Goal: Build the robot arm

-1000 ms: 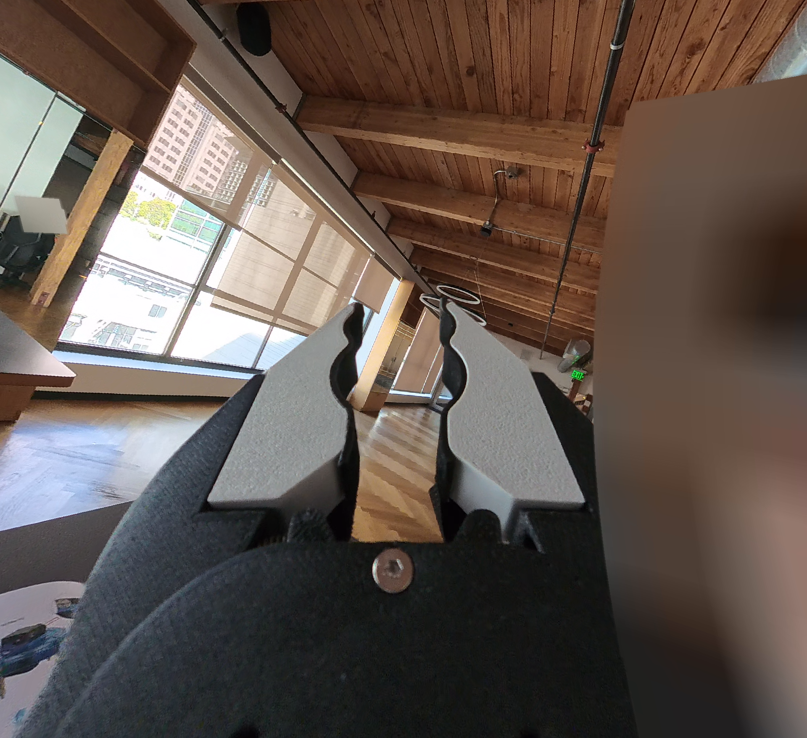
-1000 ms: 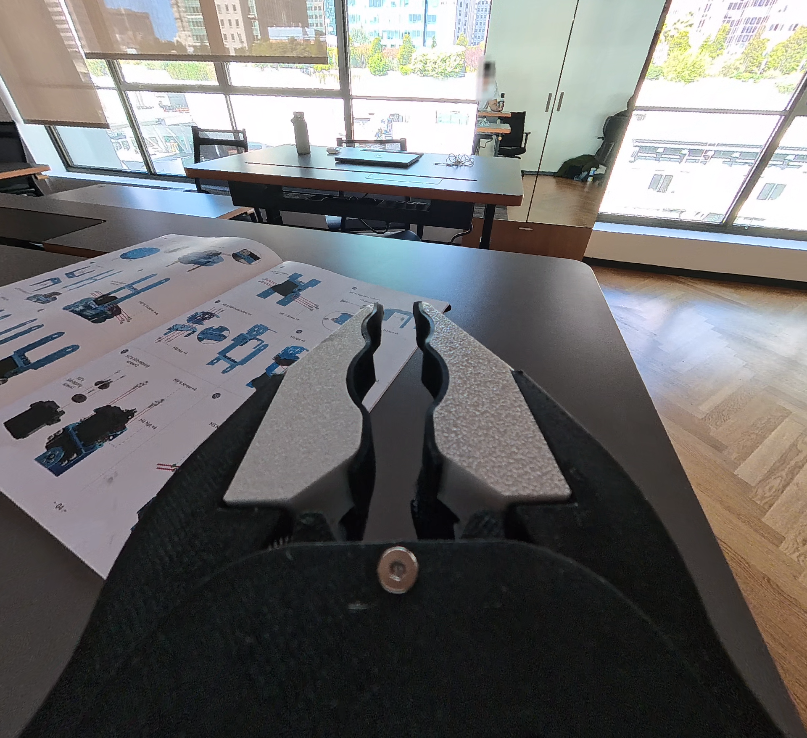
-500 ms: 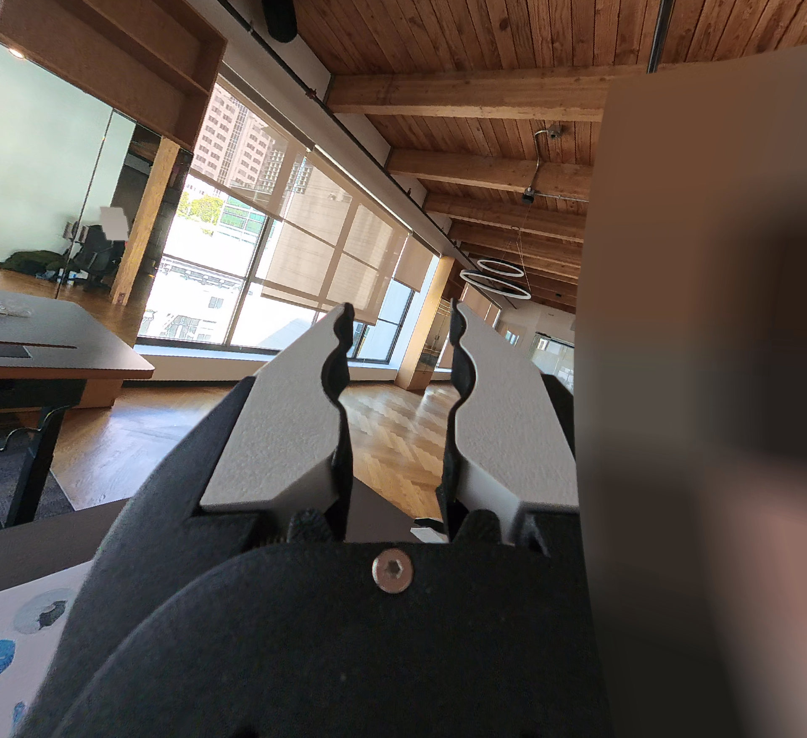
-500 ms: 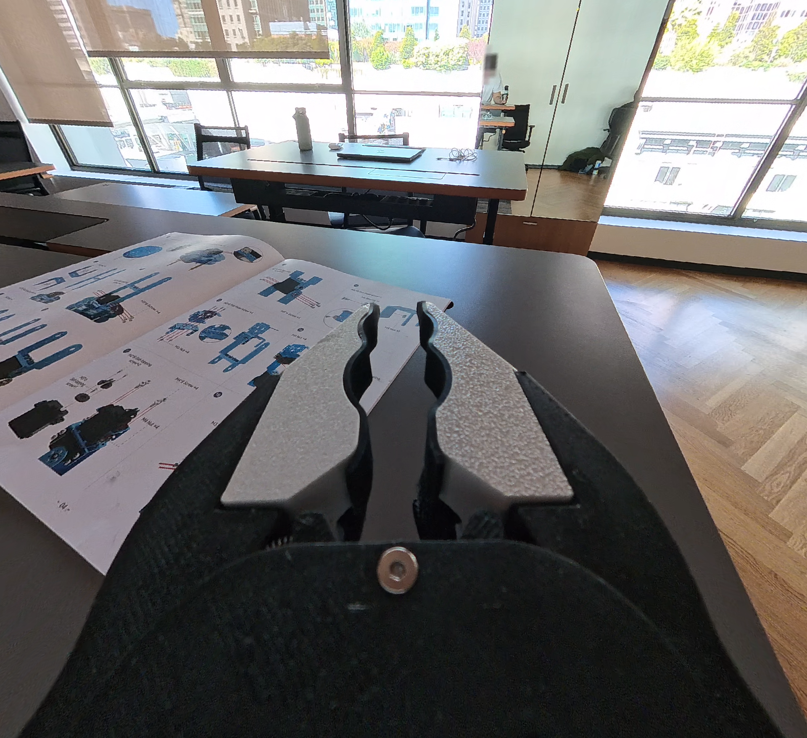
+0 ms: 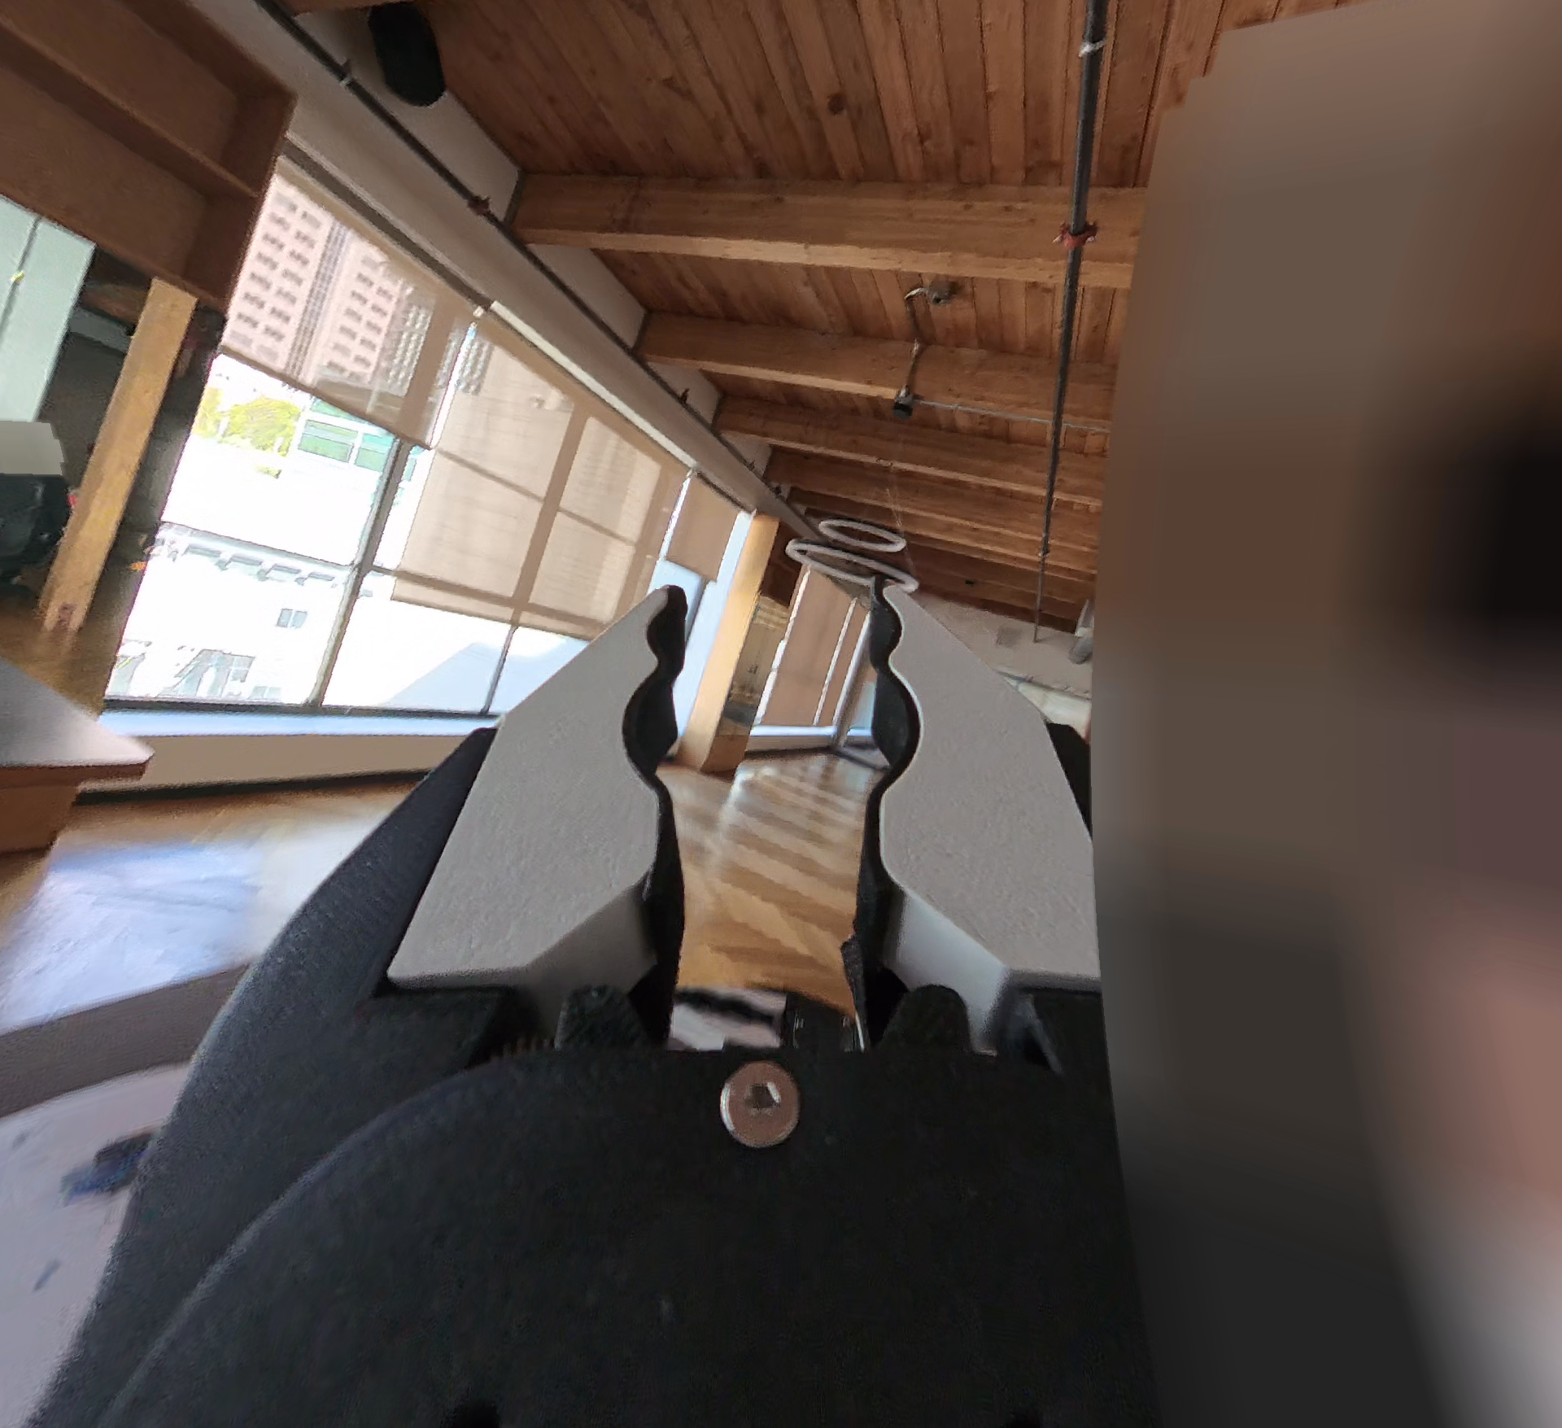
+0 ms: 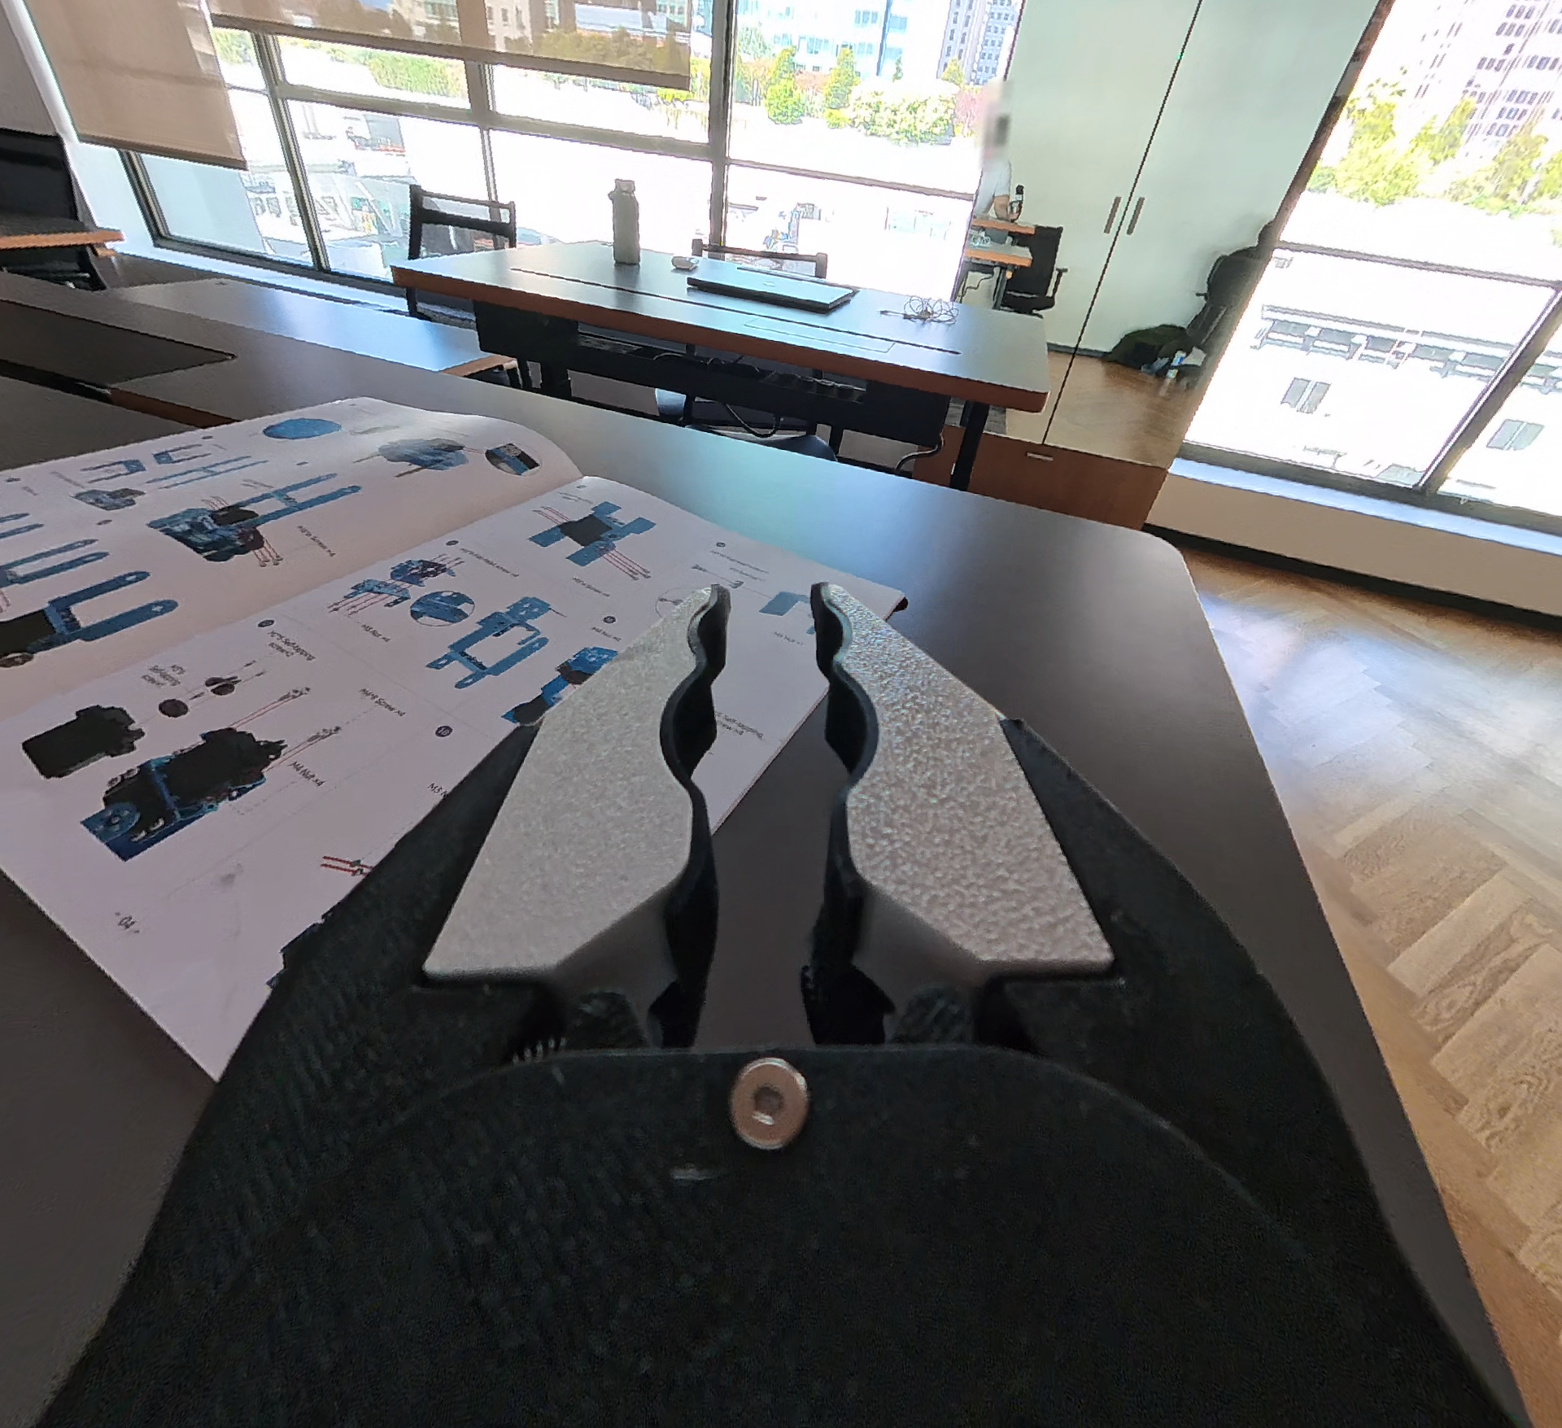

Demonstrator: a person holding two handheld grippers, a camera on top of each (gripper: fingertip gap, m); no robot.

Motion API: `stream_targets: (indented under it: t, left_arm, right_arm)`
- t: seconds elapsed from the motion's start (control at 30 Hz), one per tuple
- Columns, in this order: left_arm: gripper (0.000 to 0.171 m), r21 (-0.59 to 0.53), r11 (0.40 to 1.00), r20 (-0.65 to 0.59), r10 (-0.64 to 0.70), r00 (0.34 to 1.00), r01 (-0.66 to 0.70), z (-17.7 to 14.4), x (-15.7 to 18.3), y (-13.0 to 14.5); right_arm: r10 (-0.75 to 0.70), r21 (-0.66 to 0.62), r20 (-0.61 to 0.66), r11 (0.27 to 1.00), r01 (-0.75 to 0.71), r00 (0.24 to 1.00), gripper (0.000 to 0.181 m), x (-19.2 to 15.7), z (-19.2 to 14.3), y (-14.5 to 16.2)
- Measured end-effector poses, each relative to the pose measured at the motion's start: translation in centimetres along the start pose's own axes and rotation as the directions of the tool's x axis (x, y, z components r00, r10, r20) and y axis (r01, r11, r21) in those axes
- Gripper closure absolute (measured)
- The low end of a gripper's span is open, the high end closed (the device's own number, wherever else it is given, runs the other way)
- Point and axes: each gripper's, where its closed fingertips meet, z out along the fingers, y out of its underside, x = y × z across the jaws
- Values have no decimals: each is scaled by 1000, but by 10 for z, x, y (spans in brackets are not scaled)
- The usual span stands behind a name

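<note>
Open manual (image 6: 355,652) with blue part diagrams lies flat on dark table (image 6: 1056,627) — right gripper (image 6: 765,601) above its near corner, jaws slightly parted, empty. Left gripper (image 5: 782,601) points at wood ceiling (image 5: 803,85) — wider gap, empty.

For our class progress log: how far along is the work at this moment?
Done: the booklet lies open on the black table. In hand: nothing; the right tool gapes empty by the booklet's corner, and the left tool, also open and empty, points at the wooden ceiling. Left: booklet ungripped.
</note>
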Motion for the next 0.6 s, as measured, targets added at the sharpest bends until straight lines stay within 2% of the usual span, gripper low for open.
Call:
stream_targets:
  t: [0.03,0.1,0.13,0.2,0.27,0.33,0.43,0.53,0.6]
  left_arm:
    - [130,-25,1000,38,12,999,-11,-11,0,2]
    - [131,-136,987,160,112,981,-90,-33,-16,12]
    - [128,-268,955,225,189,956,-126,-49,-30,28]
    - [130,-526,838,269,328,906,-146,-93,-50,63]
    - [129,-663,738,315,426,848,-125,-150,-62,85]
    - [127,-734,674,379,512,770,-87,-209,-71,98]
    - [115,-798,602,495,616,613,40,-293,-88,112]
    - [111,-782,602,583,613,533,164,-342,-94,118]
    - [109,-749,628,628,568,533,213,-356,-88,120]
  right_arm:
    - [-11,-7,2,1000,11,1000,162,-1,1,1]
    - [-30,-26,6,999,30,1000,162,-4,3,3]
    - [-36,-38,6,999,36,999,162,-4,4,4]
    - [-57,-49,3,997,57,998,162,-6,5,6]
    - [-90,-50,-11,995,89,996,162,-7,5,5]
    - [-131,-56,-45,990,129,990,163,-7,5,5]
    - [-228,-101,-68,970,221,971,162,-11,10,10]
    - [-352,-171,-56,925,339,934,161,-18,16,20]
    - [-428,-196,-34,889,414,903,160,-26,18,25]
